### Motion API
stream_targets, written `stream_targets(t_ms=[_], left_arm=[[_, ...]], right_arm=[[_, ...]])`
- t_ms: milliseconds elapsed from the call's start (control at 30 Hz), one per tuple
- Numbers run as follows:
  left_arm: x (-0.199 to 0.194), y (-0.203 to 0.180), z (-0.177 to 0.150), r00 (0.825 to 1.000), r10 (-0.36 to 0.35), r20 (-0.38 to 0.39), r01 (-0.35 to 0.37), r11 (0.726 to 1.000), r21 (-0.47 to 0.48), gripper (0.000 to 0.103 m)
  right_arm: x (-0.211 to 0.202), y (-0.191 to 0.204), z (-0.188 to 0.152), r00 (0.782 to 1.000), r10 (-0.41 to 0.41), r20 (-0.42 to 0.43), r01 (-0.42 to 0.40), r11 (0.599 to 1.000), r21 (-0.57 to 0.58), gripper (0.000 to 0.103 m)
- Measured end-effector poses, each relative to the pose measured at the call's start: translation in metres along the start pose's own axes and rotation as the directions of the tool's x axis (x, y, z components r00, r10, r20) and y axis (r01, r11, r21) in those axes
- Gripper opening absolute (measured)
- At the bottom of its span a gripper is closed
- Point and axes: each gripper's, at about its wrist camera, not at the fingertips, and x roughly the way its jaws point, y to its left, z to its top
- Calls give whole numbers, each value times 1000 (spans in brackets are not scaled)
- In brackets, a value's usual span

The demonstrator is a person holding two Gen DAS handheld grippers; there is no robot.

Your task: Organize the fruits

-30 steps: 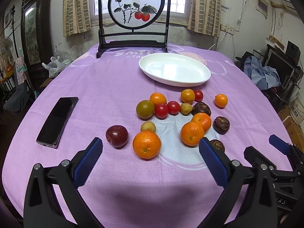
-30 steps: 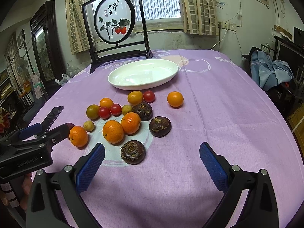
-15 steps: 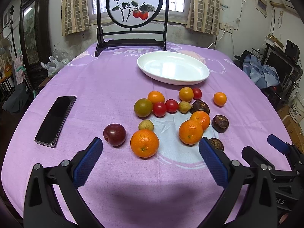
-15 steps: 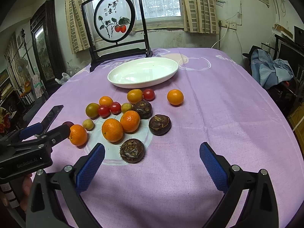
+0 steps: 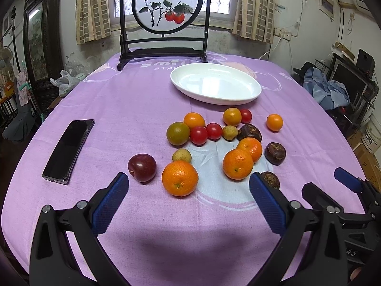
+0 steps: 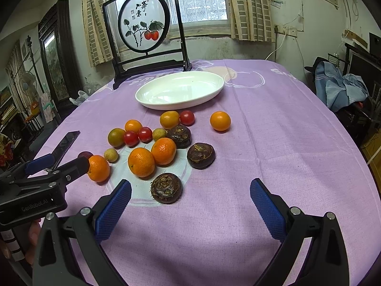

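Several fruits lie loose on the purple tablecloth: oranges, red tomatoes, small yellow-green fruits, a dark red plum point(image 5: 142, 170) and brown water chestnuts. A big orange point(image 5: 179, 178) lies just beyond my left gripper point(image 5: 189, 199), which is open and empty. A brown water chestnut point(image 6: 166, 188) lies just beyond my right gripper point(image 6: 190, 205), also open and empty. An empty white oval plate point(image 5: 215, 86) point(image 6: 180, 89) stands behind the fruits. The left gripper also shows at the left edge of the right wrist view point(image 6: 35, 181).
A black phone point(image 5: 69, 150) lies at the table's left. A black-framed round painted screen point(image 5: 164, 21) stands at the far edge behind the plate. Furniture and a pile of blue cloth point(image 6: 340, 88) stand to the right of the table.
Both grippers have moved slightly back and up from the fruits; the fruits sit a little higher in both views. Nothing was grasped or moved.
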Motion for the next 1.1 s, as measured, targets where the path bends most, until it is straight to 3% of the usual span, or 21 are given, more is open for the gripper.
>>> stream_targets(t_ms=[633, 867, 1100], left_arm=[[5, 0, -7, 1000, -12, -8, 12, 1000, 10, 99], [15, 18, -14, 998, 0, -61, 1, 1000, 14, 99], [32, 27, -22, 992, -35, -123, 38, 999, 23, 99]], right_arm=[[4, 0, -6, 1000, -1, -17, 1, 1000, -11, 100], [15, 1, -15, 997, -4, -83, -1, 998, -67, 100], [39, 14, -16, 980, 38, -197, -65, 989, -132, 100]])
